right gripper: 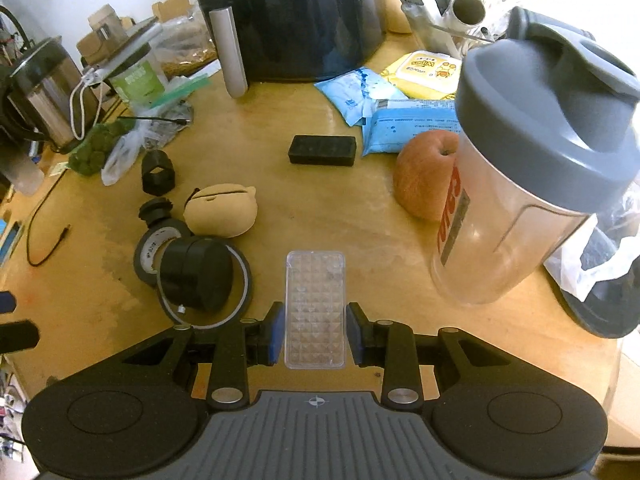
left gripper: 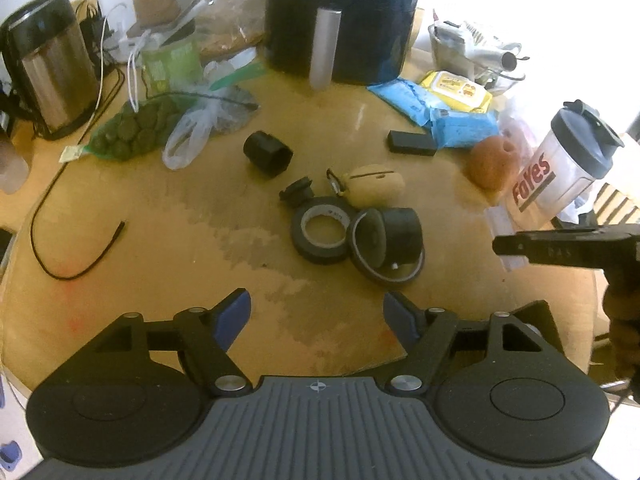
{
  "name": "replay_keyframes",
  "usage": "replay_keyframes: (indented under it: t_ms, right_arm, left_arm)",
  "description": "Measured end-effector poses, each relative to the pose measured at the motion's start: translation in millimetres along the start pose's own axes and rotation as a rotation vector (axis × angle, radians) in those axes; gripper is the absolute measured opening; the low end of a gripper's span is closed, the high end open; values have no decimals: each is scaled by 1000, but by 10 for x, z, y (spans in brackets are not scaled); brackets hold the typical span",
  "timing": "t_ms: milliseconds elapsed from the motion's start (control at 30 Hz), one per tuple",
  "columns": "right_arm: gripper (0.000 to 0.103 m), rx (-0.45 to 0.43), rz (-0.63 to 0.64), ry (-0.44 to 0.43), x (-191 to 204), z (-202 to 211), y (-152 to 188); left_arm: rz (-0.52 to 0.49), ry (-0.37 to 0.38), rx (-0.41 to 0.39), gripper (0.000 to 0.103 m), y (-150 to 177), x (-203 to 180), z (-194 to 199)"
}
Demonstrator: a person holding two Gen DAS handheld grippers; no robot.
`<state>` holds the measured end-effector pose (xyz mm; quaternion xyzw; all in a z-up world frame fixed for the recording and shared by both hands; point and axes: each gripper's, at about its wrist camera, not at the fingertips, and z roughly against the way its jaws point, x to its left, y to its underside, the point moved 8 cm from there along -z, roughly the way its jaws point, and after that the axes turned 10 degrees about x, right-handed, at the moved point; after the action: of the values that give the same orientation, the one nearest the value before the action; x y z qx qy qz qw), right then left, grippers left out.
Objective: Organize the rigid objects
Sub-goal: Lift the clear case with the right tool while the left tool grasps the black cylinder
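My right gripper (right gripper: 315,330) is shut on a clear plastic box (right gripper: 315,308) with a studded face and holds it over the wooden table (right gripper: 320,208). My left gripper (left gripper: 317,316) is open and empty above the near table. Ahead of it lie a black tape roll (left gripper: 322,234), a black cylinder (left gripper: 394,240) on a thin ring, a tan earbud case (left gripper: 374,188), a small black cap (left gripper: 298,192), a black hexagonal piece (left gripper: 267,154) and a black rectangular block (left gripper: 412,143). The clear box edge (left gripper: 502,220) and the right gripper also show at the left wrist view's right side.
A shaker bottle (right gripper: 532,168) with a grey lid stands right of the box, an apple (right gripper: 426,172) beside it. A black air fryer (right gripper: 296,16), wipes packs (right gripper: 424,76), a kettle (left gripper: 52,68), a bag of green items (left gripper: 136,128) and a black cable (left gripper: 76,252) crowd the back and left.
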<state>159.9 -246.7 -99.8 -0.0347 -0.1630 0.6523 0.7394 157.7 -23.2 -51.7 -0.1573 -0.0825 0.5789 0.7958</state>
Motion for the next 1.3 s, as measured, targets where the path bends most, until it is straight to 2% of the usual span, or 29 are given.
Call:
replay_keyframes:
  t_ms: [333, 733, 1300]
  right_arm:
    - [35, -18, 31, -41, -117, 260, 185]
    - [35, -18, -6, -75, -308, 438, 469]
    - [35, -22, -99, -86, -466, 564, 756]
  left_arm:
    - [-2, -43, -28, 73, -113, -332, -61]
    - [-16, -43, -26, 73, -271, -623, -379]
    - [-48, -100, -3, 72, -533, -750, -912]
